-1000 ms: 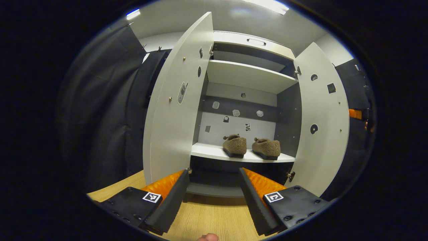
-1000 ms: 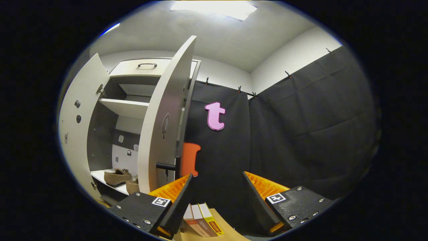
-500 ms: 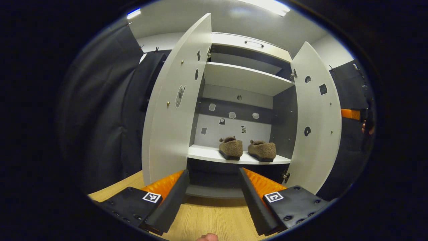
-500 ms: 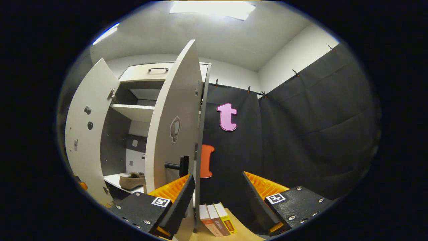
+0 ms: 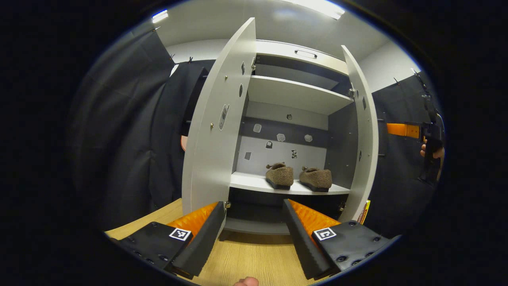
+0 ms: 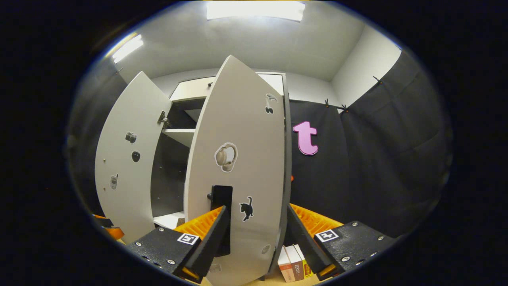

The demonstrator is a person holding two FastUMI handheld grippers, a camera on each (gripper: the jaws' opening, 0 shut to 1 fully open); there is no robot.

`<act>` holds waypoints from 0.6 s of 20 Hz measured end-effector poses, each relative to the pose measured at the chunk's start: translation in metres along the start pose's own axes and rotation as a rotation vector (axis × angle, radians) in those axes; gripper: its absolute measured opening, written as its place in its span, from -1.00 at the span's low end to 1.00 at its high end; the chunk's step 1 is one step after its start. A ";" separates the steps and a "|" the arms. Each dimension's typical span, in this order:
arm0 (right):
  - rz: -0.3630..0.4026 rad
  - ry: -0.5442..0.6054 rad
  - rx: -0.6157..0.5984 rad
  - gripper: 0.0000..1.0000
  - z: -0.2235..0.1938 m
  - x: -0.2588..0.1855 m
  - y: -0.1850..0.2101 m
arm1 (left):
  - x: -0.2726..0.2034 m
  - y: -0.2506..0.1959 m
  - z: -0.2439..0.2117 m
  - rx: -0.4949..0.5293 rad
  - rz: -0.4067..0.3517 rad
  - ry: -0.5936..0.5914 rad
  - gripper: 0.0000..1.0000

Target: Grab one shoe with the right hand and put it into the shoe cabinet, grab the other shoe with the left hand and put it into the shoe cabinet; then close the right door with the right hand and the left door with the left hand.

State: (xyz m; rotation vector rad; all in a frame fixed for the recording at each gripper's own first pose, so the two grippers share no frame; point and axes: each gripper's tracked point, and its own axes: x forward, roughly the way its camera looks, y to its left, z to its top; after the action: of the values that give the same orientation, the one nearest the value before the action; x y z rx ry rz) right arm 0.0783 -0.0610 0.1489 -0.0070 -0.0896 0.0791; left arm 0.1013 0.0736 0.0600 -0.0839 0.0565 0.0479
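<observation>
Both shoes (image 5: 298, 178) rest side by side on the cabinet (image 5: 295, 93) shelf, straight ahead of the left gripper (image 5: 254, 234), whose fingers are spread wide and empty. The right gripper (image 6: 257, 238), likewise wide open and empty, faces the outside of the half-shut right door (image 6: 242, 167), its handle (image 6: 221, 198) just above the left finger. Judged remaining: finishing the right door, then the left door (image 5: 216, 131), which stands wide open.

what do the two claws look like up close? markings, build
Left claw: two wedge fingers with ribbed inner faces, on flat dark plates with screw holes. Each plate carries a square black-and-white tag. Right claw: same build, tagged plates with bright screw heads. In the left gripper view it shows farther off, a hand round its dark handle. No cables or sleeve visible.
</observation>
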 end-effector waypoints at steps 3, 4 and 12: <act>0.033 0.005 0.019 0.85 -0.004 0.008 0.016 | -0.005 0.006 0.003 0.016 0.018 -0.012 0.92; 0.050 0.010 0.026 0.86 -0.006 0.010 0.022 | -0.006 0.007 0.003 0.018 0.022 -0.012 0.99; 0.126 0.096 0.036 0.94 -0.039 0.045 0.056 | -0.007 0.006 0.004 0.013 0.021 -0.010 0.93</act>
State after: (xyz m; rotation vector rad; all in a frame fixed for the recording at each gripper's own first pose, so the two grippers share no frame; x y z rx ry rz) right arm 0.1219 -0.0020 0.1136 0.0199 0.0083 0.2064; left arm 0.0937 0.0799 0.0642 -0.0700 0.0479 0.0691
